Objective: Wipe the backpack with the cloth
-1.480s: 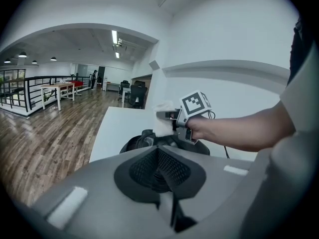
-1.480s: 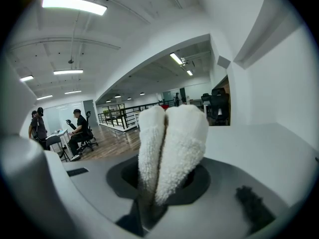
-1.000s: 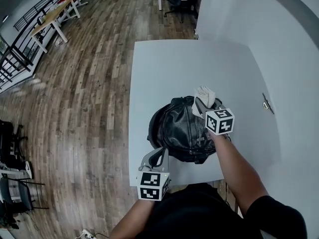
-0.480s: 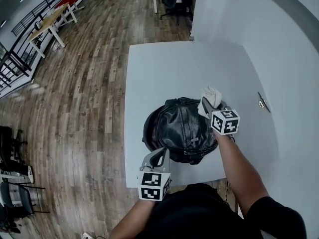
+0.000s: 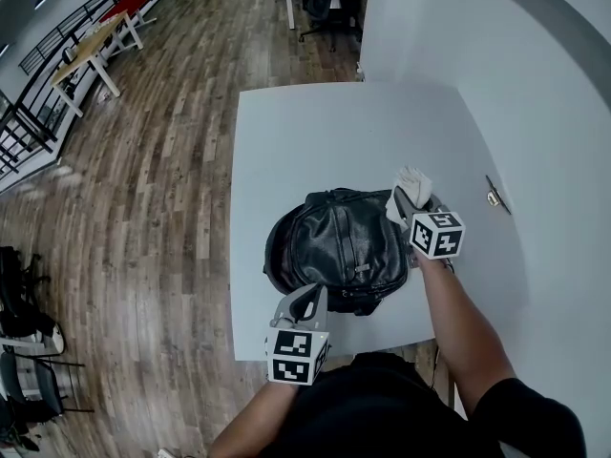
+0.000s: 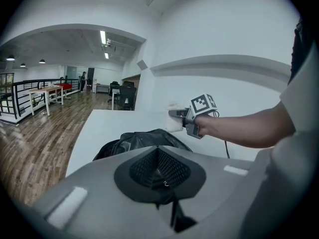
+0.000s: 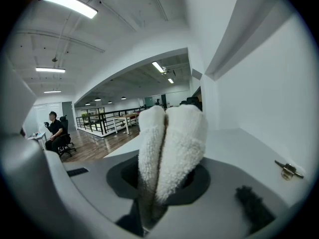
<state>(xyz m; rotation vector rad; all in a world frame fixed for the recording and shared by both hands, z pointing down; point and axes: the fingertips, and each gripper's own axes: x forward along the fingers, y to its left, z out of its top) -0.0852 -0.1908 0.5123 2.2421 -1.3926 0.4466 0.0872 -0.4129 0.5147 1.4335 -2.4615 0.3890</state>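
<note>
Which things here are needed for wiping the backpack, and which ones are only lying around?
For the job: black backpack; white cloth, clamped in the right gripper.
Lying about: small metal piece on the table; office chairs beyond it.

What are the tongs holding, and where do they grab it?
The right tongs pinch the cloth at one bunched end. The left tongs are shut on nothing.

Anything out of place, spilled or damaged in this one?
Nothing stands out. The black backpack lies intact on the white table, and the right gripper grips the cloth by its right side. Only a small metal piece lies alone near the table's right edge; I cannot identify it.
</note>
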